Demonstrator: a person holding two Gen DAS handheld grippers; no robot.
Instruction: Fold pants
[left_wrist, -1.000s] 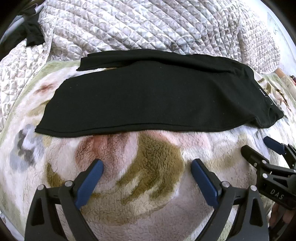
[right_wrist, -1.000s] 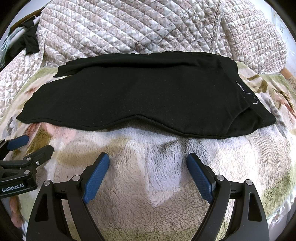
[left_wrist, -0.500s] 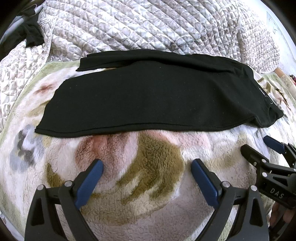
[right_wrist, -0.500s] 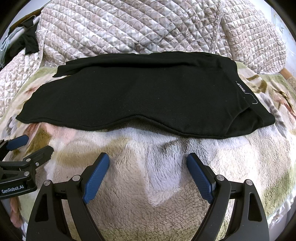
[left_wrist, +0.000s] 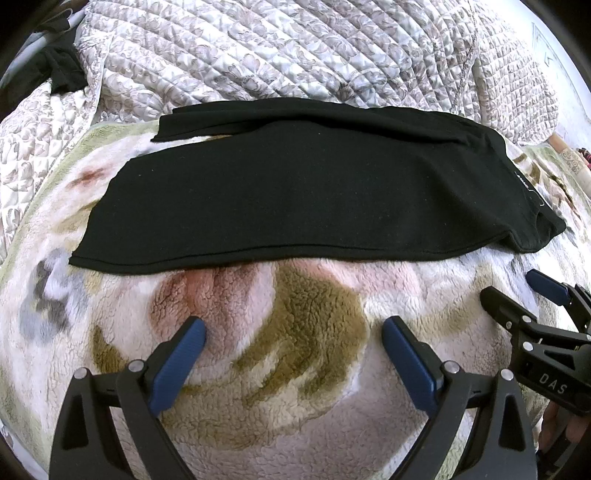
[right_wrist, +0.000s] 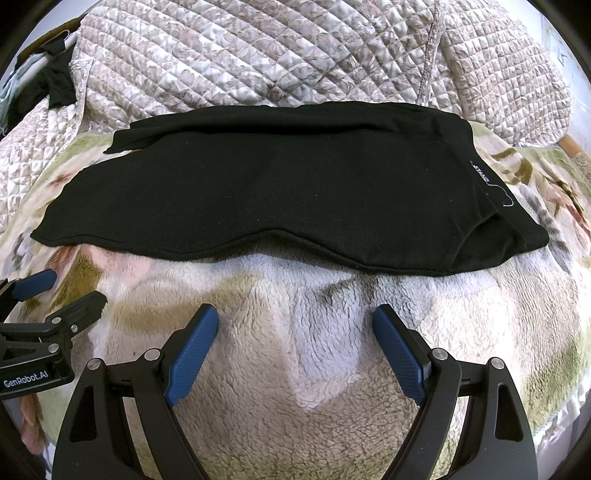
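Both the left claw (left_wrist: 293, 341) and right claw (right_wrist: 295, 330) hover spread wide and empty above the fleece blanket (right_wrist: 295, 369), near the pants (right_wrist: 258, 192). The pants lie just beyond, apparently folded leg over leg already; the crosswise folds remain. Their long axis runs left-right, waistband at right.

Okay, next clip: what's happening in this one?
A person holds two grippers over a bed to fold pants. The black pants lie flat on a fleece blanket, legs stacked, waistband to the right. Both the left gripper and the right gripper are open and empty, hovering side by side short of the near edge of the pants. Neither touches the fabric. A quilt is bunched behind.
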